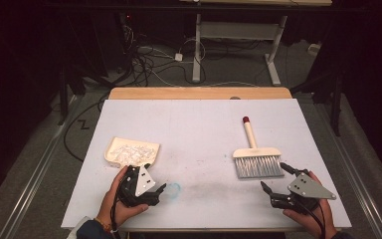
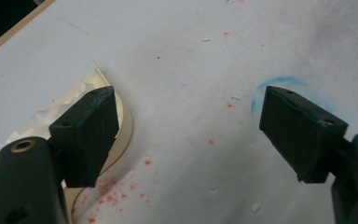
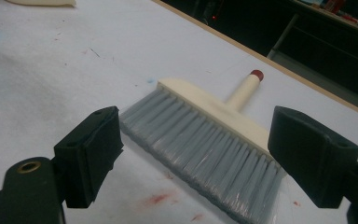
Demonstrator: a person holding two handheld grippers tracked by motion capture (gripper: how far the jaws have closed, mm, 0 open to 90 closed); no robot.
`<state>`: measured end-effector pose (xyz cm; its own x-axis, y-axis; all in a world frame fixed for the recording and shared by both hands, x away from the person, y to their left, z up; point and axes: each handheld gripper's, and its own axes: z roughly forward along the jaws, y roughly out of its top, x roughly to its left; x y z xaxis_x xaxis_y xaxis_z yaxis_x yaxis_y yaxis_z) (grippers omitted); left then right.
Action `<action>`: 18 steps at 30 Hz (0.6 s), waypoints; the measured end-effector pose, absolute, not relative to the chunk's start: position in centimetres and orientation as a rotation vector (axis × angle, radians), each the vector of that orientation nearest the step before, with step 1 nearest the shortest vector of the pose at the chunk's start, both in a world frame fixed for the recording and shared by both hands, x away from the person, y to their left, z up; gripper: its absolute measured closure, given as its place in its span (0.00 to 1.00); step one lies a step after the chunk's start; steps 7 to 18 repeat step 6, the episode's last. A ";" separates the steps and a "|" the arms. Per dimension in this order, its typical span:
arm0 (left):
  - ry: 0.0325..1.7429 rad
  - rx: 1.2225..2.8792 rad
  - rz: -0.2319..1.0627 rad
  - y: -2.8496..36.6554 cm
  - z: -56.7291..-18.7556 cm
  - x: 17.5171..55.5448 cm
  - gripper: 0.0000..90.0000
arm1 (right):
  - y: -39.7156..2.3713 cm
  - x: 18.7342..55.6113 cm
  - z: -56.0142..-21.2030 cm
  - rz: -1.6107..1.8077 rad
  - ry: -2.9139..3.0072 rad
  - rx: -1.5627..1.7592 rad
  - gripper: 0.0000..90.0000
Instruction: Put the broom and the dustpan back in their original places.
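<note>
A cream dustpan [image 1: 131, 151] holding white crumpled bits lies at the table's left front; its rim [image 2: 121, 135] curves beside one jaw in the left gripper view. My left gripper [image 1: 160, 191] stands open just in front of the pan, nothing between its jaws. A hand brush [image 1: 255, 154] with grey bristles [image 3: 205, 154], a cream handle and a red tip [image 3: 257, 74] lies at the right. My right gripper [image 1: 273, 178] is open just in front of the bristles, empty.
White sheet [image 1: 199, 129] covers the table, marked with a blue ring [image 1: 173, 188], a grey smudge and red specks [image 2: 116, 186]. A bare wooden strip [image 1: 199, 93] runs along the far edge. Cables and a desk frame [image 1: 234, 45] stand on the floor beyond.
</note>
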<state>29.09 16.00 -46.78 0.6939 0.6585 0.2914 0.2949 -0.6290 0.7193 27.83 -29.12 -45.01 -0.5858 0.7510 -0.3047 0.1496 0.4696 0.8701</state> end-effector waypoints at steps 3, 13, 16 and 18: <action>0.723 2.248 0.722 16.0 -46.8 29.1 0.21 | -29.1 27.8 -45.0 1.104 2.024 0.747 0.20; 0.725 2.248 0.718 15.9 -46.8 29.2 0.21 | -29.1 27.8 -45.0 1.121 2.029 0.741 0.19; 0.725 2.248 0.718 15.9 -46.8 29.2 0.21 | -29.1 27.8 -45.0 1.121 2.029 0.741 0.19; 0.725 2.248 0.718 15.9 -46.8 29.2 0.21 | -29.1 27.8 -45.0 1.121 2.029 0.741 0.19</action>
